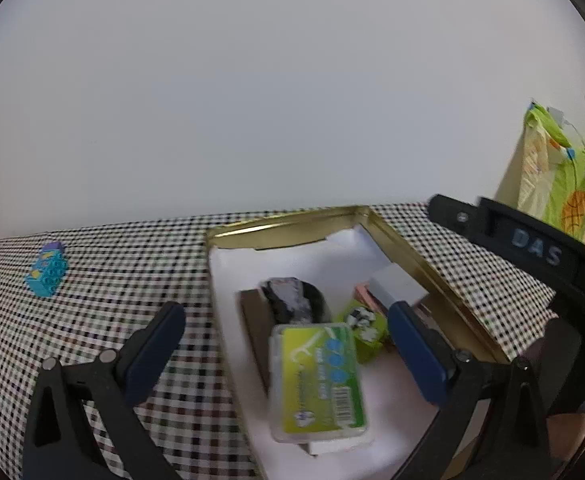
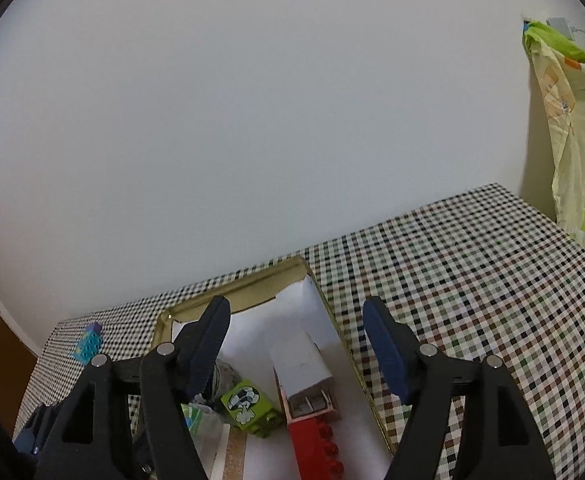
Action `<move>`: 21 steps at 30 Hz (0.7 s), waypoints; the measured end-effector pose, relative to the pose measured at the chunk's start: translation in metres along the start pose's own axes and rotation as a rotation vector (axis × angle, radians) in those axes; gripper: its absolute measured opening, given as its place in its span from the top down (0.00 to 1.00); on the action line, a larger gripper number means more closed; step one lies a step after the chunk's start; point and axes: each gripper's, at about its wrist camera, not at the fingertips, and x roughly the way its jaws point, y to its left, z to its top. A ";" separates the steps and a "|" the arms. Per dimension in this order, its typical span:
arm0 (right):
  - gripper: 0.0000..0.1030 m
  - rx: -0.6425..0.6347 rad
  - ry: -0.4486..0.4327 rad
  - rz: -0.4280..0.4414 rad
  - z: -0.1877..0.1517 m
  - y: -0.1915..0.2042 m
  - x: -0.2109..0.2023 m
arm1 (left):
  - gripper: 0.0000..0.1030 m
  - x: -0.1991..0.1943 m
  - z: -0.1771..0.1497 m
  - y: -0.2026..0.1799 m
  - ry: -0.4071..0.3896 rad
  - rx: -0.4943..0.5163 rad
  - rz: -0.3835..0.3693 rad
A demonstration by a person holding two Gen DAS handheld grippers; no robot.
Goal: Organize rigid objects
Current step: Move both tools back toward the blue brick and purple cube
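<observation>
Most of the sorting is looking finished. A gold tin point(image 1: 376, 224) lined with white paper is sitting on the checked tablecloth point(image 1: 112, 320) and is already holding a green-labelled plastic case point(image 1: 318, 380), a grey-black stone point(image 1: 292, 300), a green block point(image 2: 248, 404), a white plug point(image 2: 304, 364) and a red brick point(image 2: 316, 452).

The left gripper point(image 1: 288, 336) is standing wide open over the tin with nothing pressed between its jaws; the plastic case is lying below them, apparently resting in the tin. The right gripper point(image 2: 296, 332) is hanging partly open, also empty, above the plug and the red brick.

What is left, as far as can be seen, is a blue block point(image 1: 46, 270) lying alone on the cloth at about ten o'clock from the tin in the left wrist view, well apart from it. I judge that it is waiting to be fetched last.
</observation>
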 end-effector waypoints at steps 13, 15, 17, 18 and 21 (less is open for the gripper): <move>0.13 0.042 -0.265 -0.115 -0.006 -0.003 -0.033 | 0.01 0.002 0.003 0.037 -0.088 -0.070 0.151; 0.13 0.041 -0.283 -0.133 -0.009 -0.002 -0.033 | 0.01 0.000 0.002 0.044 -0.121 -0.055 0.194; 0.13 0.032 -0.299 -0.150 -0.011 0.000 -0.031 | 0.01 -0.001 0.002 0.047 -0.143 -0.045 0.227; 0.13 0.028 -0.312 -0.165 -0.013 0.001 -0.032 | 0.01 -0.002 0.001 0.053 -0.159 -0.047 0.238; 0.13 0.009 -0.379 -0.203 -0.019 0.009 -0.042 | 0.01 -0.003 -0.003 0.072 -0.183 -0.066 0.265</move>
